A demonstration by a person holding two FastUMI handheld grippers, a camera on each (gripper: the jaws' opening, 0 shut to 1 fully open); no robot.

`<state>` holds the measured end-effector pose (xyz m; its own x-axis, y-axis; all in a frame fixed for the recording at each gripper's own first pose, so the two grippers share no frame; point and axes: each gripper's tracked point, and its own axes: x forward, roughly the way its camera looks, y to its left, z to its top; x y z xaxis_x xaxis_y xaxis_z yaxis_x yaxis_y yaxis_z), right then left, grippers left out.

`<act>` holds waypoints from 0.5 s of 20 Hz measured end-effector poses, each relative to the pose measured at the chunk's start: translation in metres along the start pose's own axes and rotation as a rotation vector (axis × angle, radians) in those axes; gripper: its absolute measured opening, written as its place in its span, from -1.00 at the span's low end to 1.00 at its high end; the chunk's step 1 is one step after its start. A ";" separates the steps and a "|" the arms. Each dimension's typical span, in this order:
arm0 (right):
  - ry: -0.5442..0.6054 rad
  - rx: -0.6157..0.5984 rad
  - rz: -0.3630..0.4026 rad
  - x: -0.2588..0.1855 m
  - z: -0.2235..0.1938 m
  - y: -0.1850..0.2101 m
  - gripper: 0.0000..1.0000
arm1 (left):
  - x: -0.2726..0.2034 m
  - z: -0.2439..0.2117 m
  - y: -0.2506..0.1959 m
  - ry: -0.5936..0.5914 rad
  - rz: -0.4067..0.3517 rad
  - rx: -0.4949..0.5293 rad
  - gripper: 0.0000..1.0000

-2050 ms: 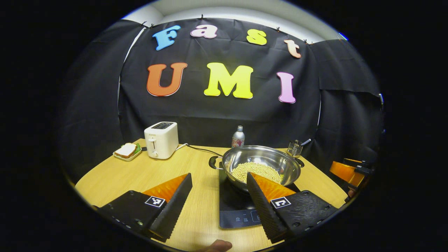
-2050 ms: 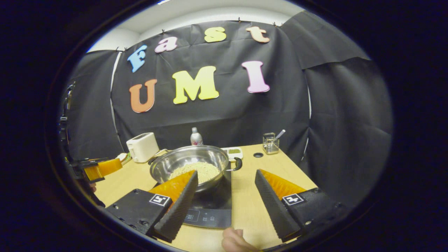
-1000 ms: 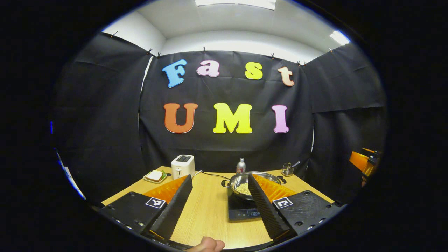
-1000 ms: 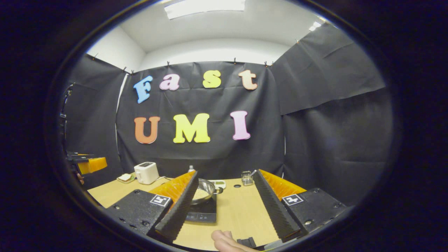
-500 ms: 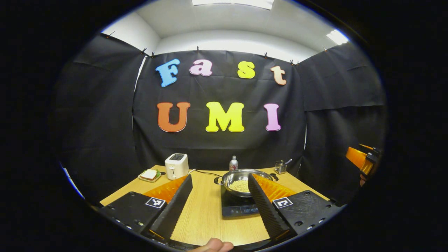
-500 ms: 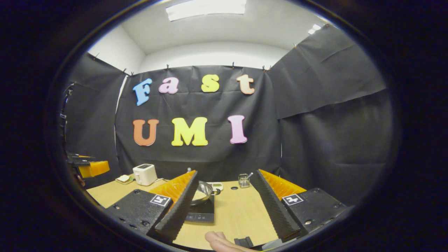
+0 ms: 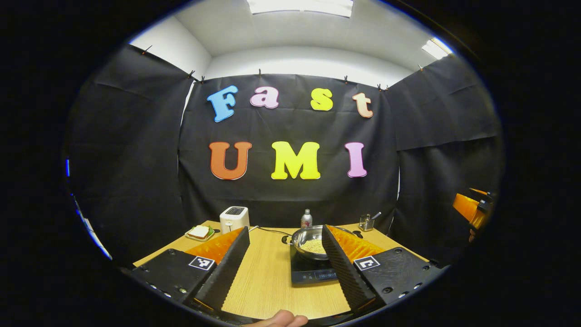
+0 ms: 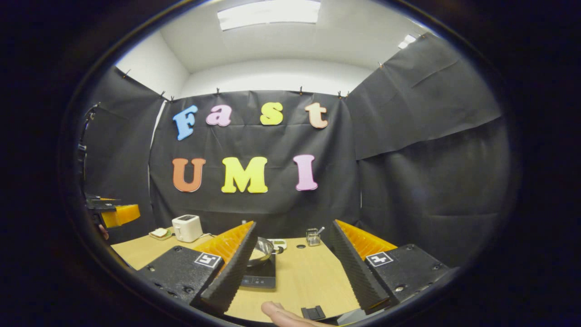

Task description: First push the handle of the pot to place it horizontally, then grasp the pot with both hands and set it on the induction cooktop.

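A steel pot (image 7: 309, 244) with pale beans inside sits on the black induction cooktop (image 7: 313, 271) on the wooden table. Its black side handles point left and right. My left gripper (image 7: 285, 267) is open, held back from the table's near edge, with the pot seen just inside its right finger. In the right gripper view the pot (image 8: 263, 252) and cooktop (image 8: 261, 277) peek out behind the left finger. My right gripper (image 8: 294, 268) is open too, with bare tabletop between its fingers. Each gripper shows at the far edge of the other's view: the right gripper (image 7: 472, 210) and the left gripper (image 8: 113, 213).
A white toaster (image 7: 234, 219) and a sandwich plate (image 7: 199, 233) stand at the back left. A bottle (image 7: 306, 219) and a wire holder with a utensil (image 7: 366, 222) stand at the back. A fingertip (image 7: 281, 319) shows at the bottom edge.
Both grippers have pulled back and up from the pot, which looks much smaller now. The pot stays on the cooktop. Both grippers remain open.
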<state>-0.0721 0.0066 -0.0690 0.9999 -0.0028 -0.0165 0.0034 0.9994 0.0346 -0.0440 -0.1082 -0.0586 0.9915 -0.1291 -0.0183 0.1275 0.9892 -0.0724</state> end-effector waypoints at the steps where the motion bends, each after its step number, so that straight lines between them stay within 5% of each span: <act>1: 0.002 0.002 -0.001 -0.001 -0.001 0.000 0.93 | -0.001 0.002 0.000 -0.008 -0.002 0.001 0.69; 2: 0.005 0.003 -0.001 0.000 -0.003 -0.001 0.93 | -0.003 0.002 0.000 -0.015 0.000 0.004 0.90; 4: 0.003 0.008 -0.006 -0.001 -0.004 -0.003 0.93 | -0.005 0.000 0.001 -0.018 0.003 0.011 0.90; 5: -0.001 0.011 -0.006 0.000 -0.004 -0.004 0.93 | -0.006 -0.001 -0.001 -0.018 -0.001 0.014 0.69; 6: -0.002 0.011 -0.006 0.000 -0.004 -0.003 0.92 | -0.006 -0.001 -0.003 -0.018 -0.004 0.019 0.90; 10: -0.022 -0.001 0.017 -0.003 -0.002 0.004 0.93 | -0.009 0.000 -0.004 -0.032 0.006 0.055 0.91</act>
<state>-0.0755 0.0105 -0.0709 0.9999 0.0134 0.0057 -0.0136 0.9994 0.0332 -0.0533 -0.1109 -0.0582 0.9925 -0.1216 0.0130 0.1218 0.9924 -0.0176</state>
